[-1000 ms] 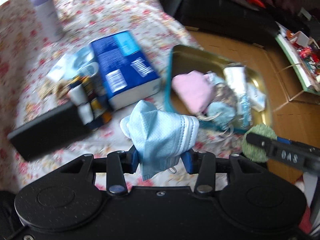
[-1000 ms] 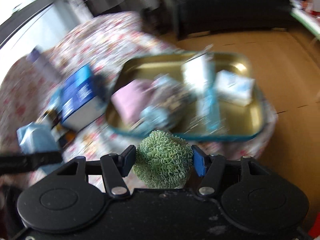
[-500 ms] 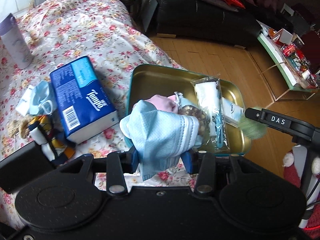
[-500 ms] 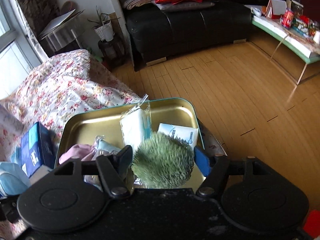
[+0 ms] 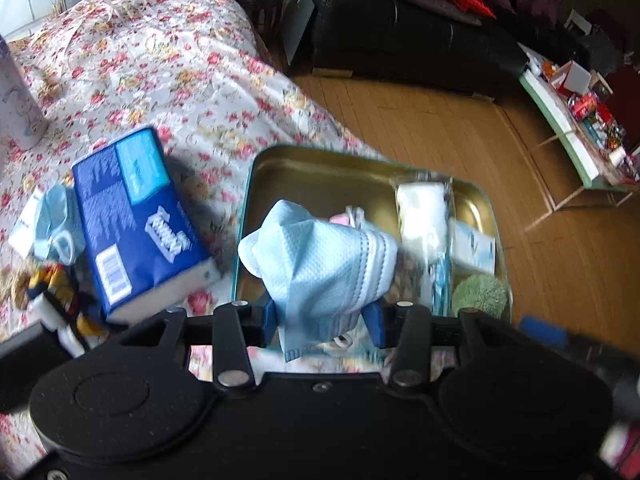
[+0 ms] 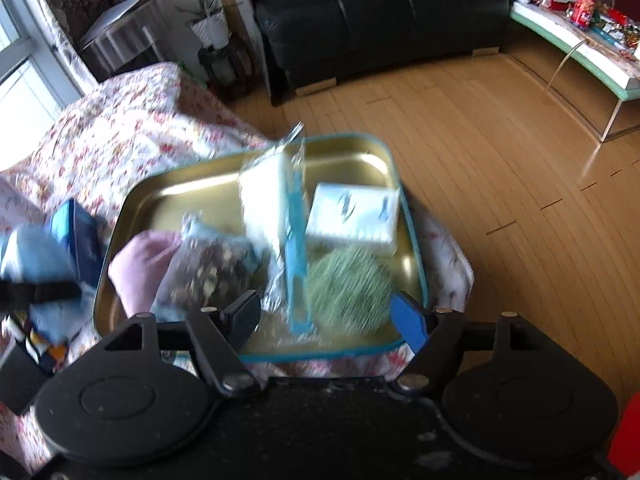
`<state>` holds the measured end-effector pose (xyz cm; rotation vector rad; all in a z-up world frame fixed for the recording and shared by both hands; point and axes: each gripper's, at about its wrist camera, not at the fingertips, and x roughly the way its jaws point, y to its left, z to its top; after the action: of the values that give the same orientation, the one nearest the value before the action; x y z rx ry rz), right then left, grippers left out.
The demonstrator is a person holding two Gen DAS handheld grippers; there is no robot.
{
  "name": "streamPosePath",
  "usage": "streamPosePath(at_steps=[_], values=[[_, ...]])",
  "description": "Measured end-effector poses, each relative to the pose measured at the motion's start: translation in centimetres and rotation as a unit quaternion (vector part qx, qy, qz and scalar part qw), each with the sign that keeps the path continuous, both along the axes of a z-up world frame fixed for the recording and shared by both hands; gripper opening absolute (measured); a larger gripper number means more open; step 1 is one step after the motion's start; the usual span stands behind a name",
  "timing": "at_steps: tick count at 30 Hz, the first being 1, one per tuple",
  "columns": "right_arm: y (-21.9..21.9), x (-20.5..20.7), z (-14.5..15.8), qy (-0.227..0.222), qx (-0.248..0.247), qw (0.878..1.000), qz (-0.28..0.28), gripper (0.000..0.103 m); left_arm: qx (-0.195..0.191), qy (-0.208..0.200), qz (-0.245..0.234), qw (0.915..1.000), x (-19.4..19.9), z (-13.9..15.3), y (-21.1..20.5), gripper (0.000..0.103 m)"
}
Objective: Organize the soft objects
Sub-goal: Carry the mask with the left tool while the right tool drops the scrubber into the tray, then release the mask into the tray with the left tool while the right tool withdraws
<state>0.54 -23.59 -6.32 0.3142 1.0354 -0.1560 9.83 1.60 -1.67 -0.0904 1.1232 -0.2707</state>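
A: Floral-printed cloth (image 5: 168, 64), white with red and yellow blossoms, covers the surface under everything. On it sits the shallow gold-coloured metal tray with a teal rim (image 5: 320, 160). What does your side add?

B: From the right wrist camera, the same tray (image 6: 192, 196) shows its whole floor. A pink folded cloth (image 6: 140, 264) lies at its left end, a mottled brown pouch (image 6: 208, 268) just beside that, a clear packet with a white pad and a blue strip (image 6: 276, 216) across the middle, and a white tissue pack with blue print (image 6: 352, 216) at the right end.

A: My view hides most of that. Left of the tray I see a dark blue tissue pack with white lettering (image 5: 136, 216), touching the tray's rim or very near it; I cannot tell which.

B: It is barely a sliver (image 6: 76, 236) in mine.

A: The left gripper (image 5: 320, 316) pinches a crumpled light-blue face mask (image 5: 316, 256), held above the tray's near left part.

B: The right gripper (image 6: 324, 320) has its jaws opening. The round green fuzzy ball (image 6: 348, 292) lies in the tray's near right corner, between the pads, neither pressing it.

A: I see that ball (image 5: 480, 294) too, beside the white pack.
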Motion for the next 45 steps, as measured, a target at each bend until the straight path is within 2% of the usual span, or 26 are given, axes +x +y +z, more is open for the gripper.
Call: streamPosePath(at_steps=[7,10,12,15,21,30,36,40,42,45], values=[[1.8,-0.1,-0.7,0.013,0.011,1.000,0.021,0.072,0.000,-0.023,-0.014,0.9996,3.6,0.2,-1.6,0.048],[2.3,0.0,-0.6,0.014,0.013,0.999,0.025,0.072,0.006,-0.035,-0.014,0.9993,4.7,-0.2,-2.5,0.054],[2.6,0.0,-0.5,0.014,0.015,0.999,0.029,0.072,0.010,-0.043,-0.013,0.9990,5.1,-0.6,-2.7,0.063],[3.0,0.0,-0.6,0.015,0.016,0.999,0.035,0.072,0.013,-0.054,-0.006,0.9985,5.3,-1.2,-2.6,0.071],[3.7,-0.1,-0.9,0.024,0.015,0.999,0.045,0.072,0.018,-0.043,-0.005,0.9989,4.9,-1.6,-2.2,0.071],[4.6,-0.3,-0.4,0.019,0.023,0.998,0.060,0.072,0.008,-0.067,0.006,0.9977,5.1,2.7,-2.2,0.071],[5.6,-0.1,0.7,0.006,0.027,0.997,0.071,0.072,0.022,-0.123,-0.005,0.9922,4.6,8.3,-2.1,0.071],[6.8,-0.2,1.5,-0.001,0.028,0.996,0.080,0.072,0.016,-0.158,-0.012,0.9873,3.9,11.6,-2.0,0.073],[7.3,-0.4,1.9,-0.004,0.027,0.996,0.088,0.072,0.010,-0.168,-0.007,0.9858,3.3,12.5,-1.6,0.078],[8.4,-0.8,2.7,-0.007,0.023,0.995,0.100,0.072,0.009,-0.167,0.011,0.9858,2.0,12.0,-0.5,0.078]])
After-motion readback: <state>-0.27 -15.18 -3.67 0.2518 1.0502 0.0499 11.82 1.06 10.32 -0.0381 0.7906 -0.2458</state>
